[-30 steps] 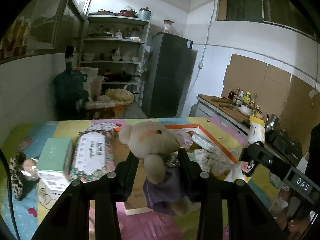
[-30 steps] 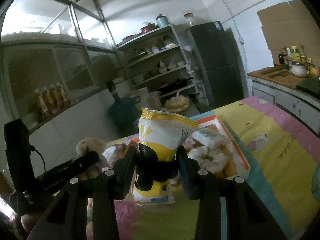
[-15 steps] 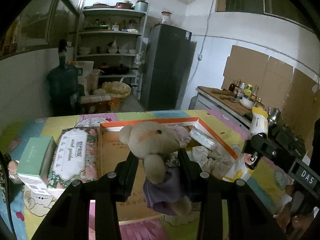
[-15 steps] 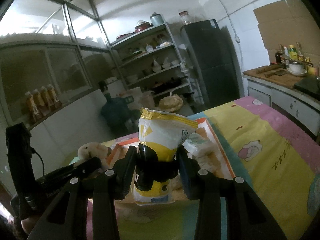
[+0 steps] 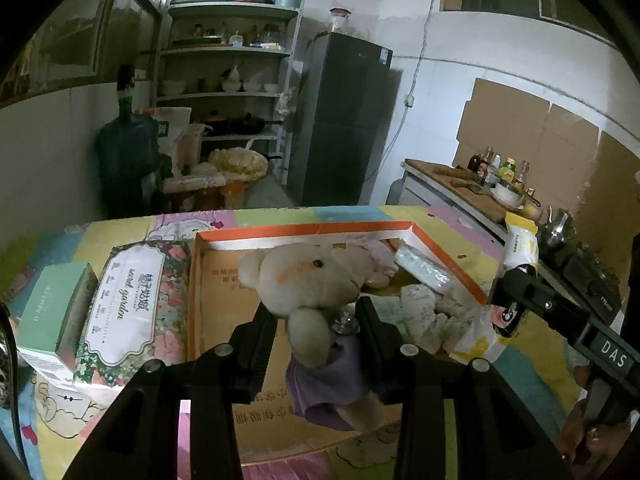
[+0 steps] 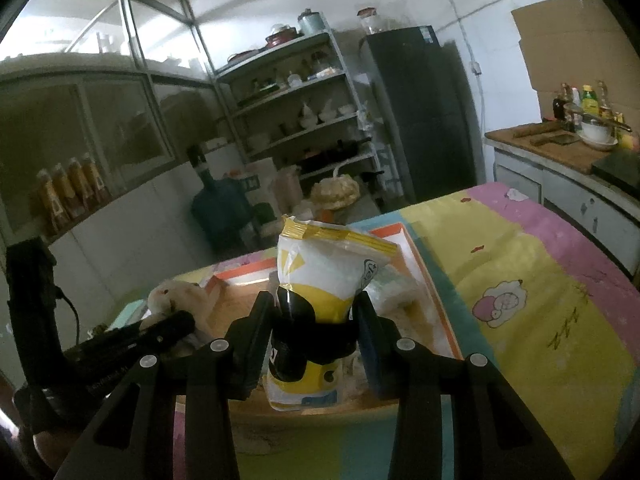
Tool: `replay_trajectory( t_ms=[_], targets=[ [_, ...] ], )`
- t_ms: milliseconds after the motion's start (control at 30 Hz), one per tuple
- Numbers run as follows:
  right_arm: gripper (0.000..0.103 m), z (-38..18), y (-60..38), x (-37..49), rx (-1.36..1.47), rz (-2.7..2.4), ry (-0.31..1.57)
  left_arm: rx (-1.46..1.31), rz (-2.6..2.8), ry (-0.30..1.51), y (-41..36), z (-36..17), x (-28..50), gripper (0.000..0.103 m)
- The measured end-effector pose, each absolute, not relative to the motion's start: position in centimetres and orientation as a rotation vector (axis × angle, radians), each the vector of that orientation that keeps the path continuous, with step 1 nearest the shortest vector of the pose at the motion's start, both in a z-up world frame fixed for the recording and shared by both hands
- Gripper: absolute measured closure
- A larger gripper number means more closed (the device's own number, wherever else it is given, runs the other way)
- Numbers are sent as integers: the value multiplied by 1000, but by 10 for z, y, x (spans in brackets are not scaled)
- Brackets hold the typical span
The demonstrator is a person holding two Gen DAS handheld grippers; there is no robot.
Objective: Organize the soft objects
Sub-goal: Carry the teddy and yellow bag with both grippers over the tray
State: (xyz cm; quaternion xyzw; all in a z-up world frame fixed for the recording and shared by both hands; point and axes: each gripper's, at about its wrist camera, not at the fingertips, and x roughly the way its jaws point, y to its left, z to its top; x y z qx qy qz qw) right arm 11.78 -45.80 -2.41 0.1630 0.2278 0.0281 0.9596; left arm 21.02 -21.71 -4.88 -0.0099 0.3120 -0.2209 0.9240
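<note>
My left gripper [image 5: 316, 320] is shut on a beige teddy bear [image 5: 308, 280] in a purple dress and holds it above the orange-rimmed cardboard box [image 5: 304, 230]. My right gripper [image 6: 316, 320] is shut on a yellow and white snack bag [image 6: 320, 276] over the near right part of the same box [image 6: 424, 264]. The bag also shows in the left wrist view [image 5: 516, 248], and the bear in the right wrist view [image 6: 176, 296]. White soft packs [image 5: 420, 268] lie in the box's right side.
A floral tissue pack [image 5: 132, 300] and a green box [image 5: 52, 312] lie left of the cardboard box on the colourful cloth [image 6: 540, 300]. A kitchen counter [image 5: 472, 188] with bottles stands to the right. Shelves, a fridge [image 5: 340, 120] and a water jug stand behind.
Both grippers have moved forward over the box with their loads. The box and the tissue pack now appear closer and lower in both views.
</note>
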Motion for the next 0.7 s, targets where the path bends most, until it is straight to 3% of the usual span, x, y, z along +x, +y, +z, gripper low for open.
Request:
replay_trajectory(
  t_ms=[700],
  targets=[
    [61, -47, -455, 152, 286, 77, 563, 1, -426, 706, -226, -73, 228, 62]
  ],
)
